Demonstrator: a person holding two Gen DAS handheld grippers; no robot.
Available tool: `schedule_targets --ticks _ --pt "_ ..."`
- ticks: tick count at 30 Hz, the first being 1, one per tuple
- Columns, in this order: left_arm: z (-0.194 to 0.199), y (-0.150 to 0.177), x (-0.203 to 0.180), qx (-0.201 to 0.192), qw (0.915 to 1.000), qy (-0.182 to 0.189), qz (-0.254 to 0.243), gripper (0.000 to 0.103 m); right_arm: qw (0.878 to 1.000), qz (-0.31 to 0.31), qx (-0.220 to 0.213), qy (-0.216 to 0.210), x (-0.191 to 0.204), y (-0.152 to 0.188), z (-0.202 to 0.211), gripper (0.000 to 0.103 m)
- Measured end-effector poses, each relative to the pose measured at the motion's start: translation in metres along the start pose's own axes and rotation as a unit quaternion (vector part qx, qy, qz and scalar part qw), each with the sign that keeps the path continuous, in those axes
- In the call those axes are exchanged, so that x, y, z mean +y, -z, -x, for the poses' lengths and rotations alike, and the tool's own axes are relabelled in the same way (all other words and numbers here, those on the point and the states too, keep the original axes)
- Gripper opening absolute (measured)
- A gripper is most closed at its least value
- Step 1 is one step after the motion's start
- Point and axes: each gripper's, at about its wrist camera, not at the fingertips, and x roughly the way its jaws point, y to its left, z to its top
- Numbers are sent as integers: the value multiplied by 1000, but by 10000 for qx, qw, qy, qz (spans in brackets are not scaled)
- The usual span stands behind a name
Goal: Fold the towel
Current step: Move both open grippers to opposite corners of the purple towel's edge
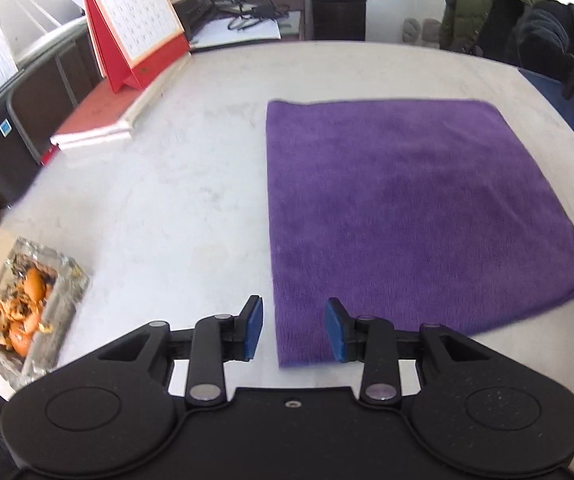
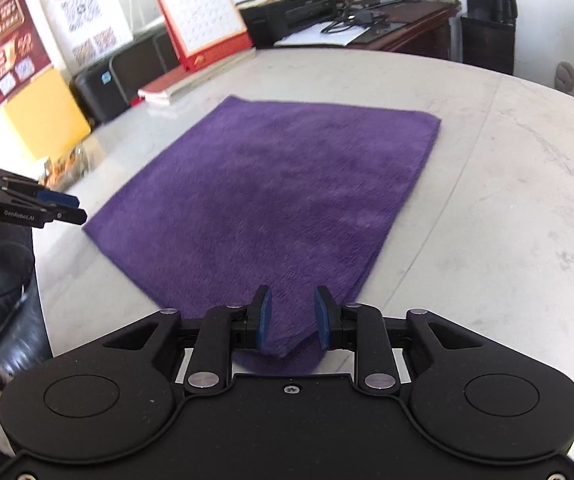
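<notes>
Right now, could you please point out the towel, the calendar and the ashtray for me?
towel [image 1: 419, 216]: left wrist view, middle of the cloth.
calendar [image 1: 143, 12]: left wrist view, the date page.
ashtray [image 1: 27, 312]: left wrist view, its filled middle.

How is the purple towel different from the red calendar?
The towel is purple and lies flat on the table; the calendar is red and white and stands up like a tent. The towel looks soft and fuzzy; the calendar looks stiff, with a printed grid. Both rest at table level.
</notes>
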Motion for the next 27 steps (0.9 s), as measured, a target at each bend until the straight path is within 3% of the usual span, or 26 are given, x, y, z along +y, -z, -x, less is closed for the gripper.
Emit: schedule_targets --ticks 4,7,14,20,27 --pt "-11 -31 -3 -138 9999 -6 -4 32 9993 -328 -160 99 -20 -14 -1 29" --pt "-30 -67 1 -287 9995 -92 79 32 9976 -516 -420 169 -30 -32 3 40" --pt "-78 -130 16 -406 9992 32 9 33 9946 -620 -671 496 -51 -82 -1 48" --pt "-127 -161 32 -267 9991 297 109 33 9917 -936 -484 740 -73 -107 -26 51" --pt "-165 -170 48 -32 9979 640 137 33 9907 -1020 -102 891 -83 -124 -66 52"
